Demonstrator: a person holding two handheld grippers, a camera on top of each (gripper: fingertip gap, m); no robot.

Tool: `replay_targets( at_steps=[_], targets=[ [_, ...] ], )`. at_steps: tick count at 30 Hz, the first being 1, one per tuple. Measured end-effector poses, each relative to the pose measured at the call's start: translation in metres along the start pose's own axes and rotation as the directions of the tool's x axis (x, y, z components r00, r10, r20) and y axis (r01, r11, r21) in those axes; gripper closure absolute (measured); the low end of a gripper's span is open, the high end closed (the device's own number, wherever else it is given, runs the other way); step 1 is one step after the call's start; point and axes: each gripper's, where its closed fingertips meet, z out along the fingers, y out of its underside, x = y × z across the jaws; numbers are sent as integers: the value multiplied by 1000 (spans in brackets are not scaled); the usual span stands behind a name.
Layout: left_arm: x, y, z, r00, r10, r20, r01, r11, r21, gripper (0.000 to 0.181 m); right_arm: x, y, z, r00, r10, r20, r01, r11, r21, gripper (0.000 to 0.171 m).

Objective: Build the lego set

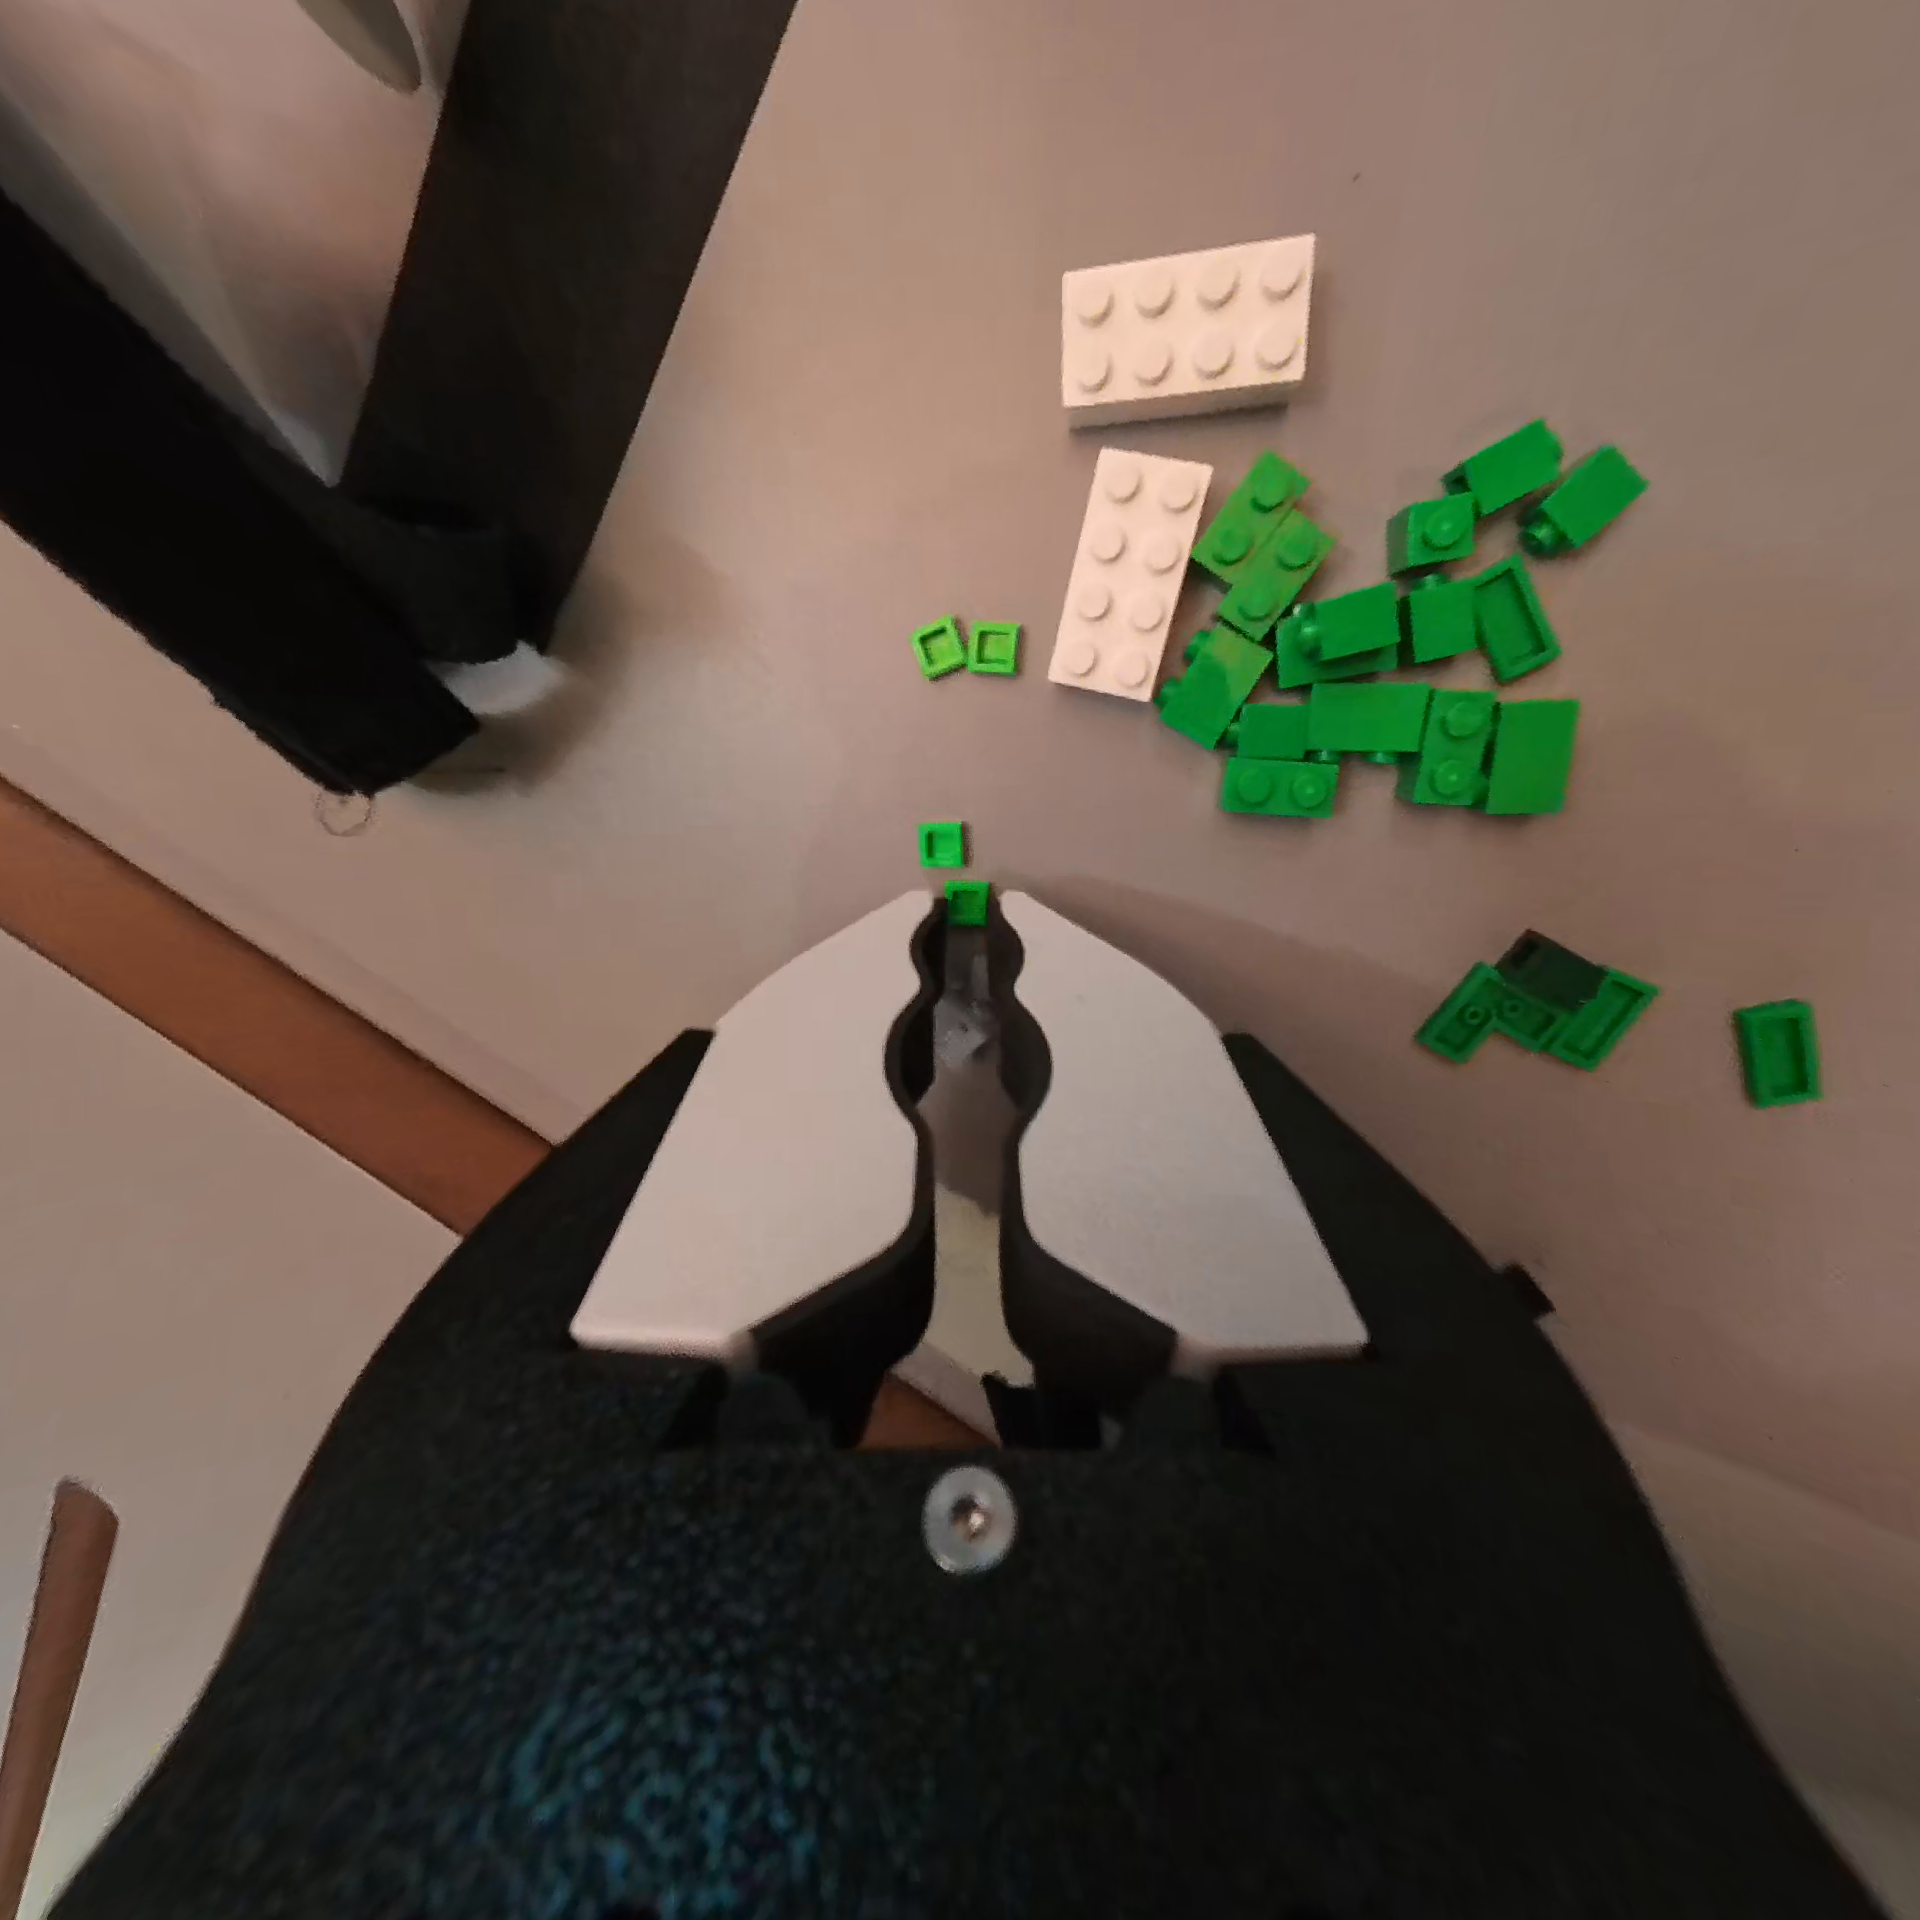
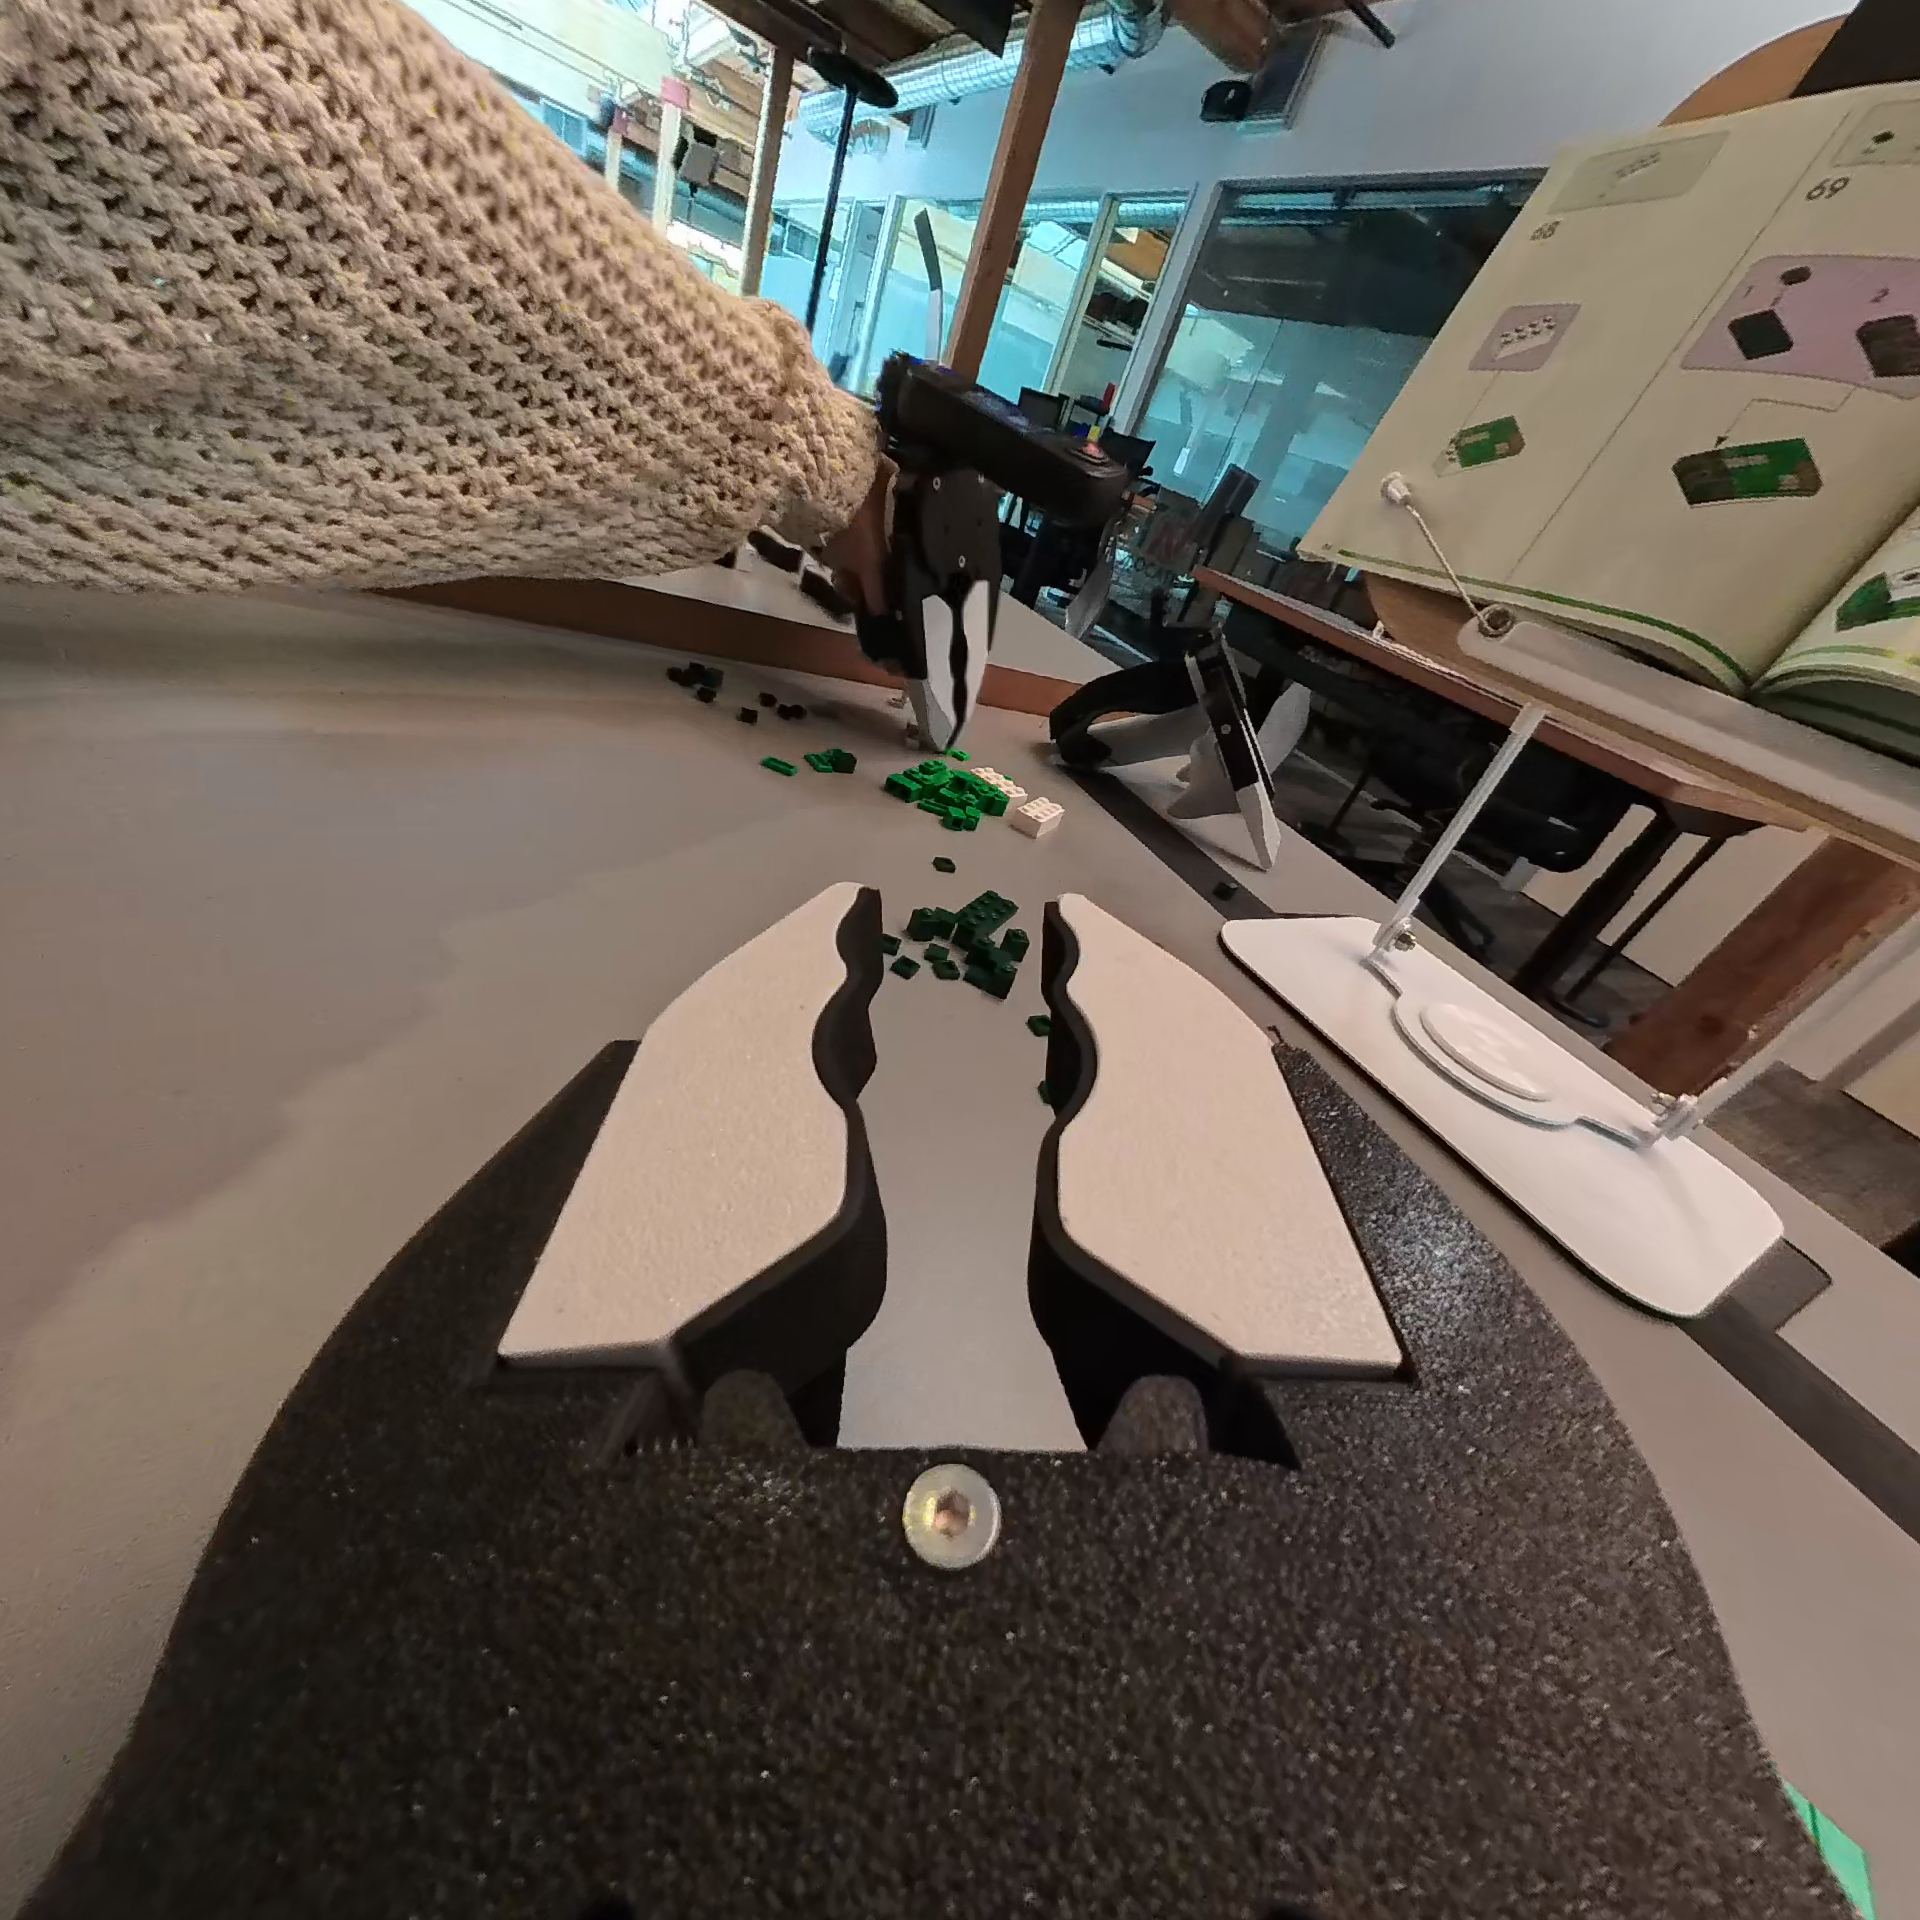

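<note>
Everywhere green bricks [image 1: 1382, 665] across grey tabletop [image 1: 1558, 208].

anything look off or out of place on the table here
Nothing looks damaged or spilled. The green pieces lie in a loose jumble beside two white bricks, some tipped on their sides, as unsorted parts would. The left gripper pinches one tiny green tile; the right gripper is open.
</note>
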Motion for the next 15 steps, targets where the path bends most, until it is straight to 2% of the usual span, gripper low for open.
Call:
replay_targets(
  at_steps=[2, 4, 6, 8, 10, 13, 15],
  targets=[
    [0, -4, -7, 998, -1, 60, -1, 999, 40, 174, 0, 0, 0, 1000, 2, -1, -2, 1000, 2, 142],
    [12, -28, -25, 995, -27, 99, 6, 979, 203, 174, 0, 0, 0, 1000, 2, -1, -2, 1000, 2, 142],
    [43, -63, -51, 995, -66, 72, 32, 915, 402, 174, 0, 0, 0, 1000, -6, 1, 6, 1000, -1, 142],
    [94, -98, -78, 996, -72, -49, 87, 814, 574, 174, -2, 0, 1, 1000, -22, 6, 22, 1000, -4, 143],
    [155, -127, -104, 968, -34, -249, 202, 696, 689, 174, -5, 0, 1, 999, -49, 7, 49, 999, -4, 143],
    [230, -150, -134, 834, 25, -551, 449, 548, 706, 174, -8, -11, -3, 992, -128, -20, 129, 991, 46, 142],
    [260, -156, -145, 695, 29, -718, 621, 478, 621, 175, -14, -27, -11, 976, -209, -66, 216, 968, 129, 143]
  ],
)
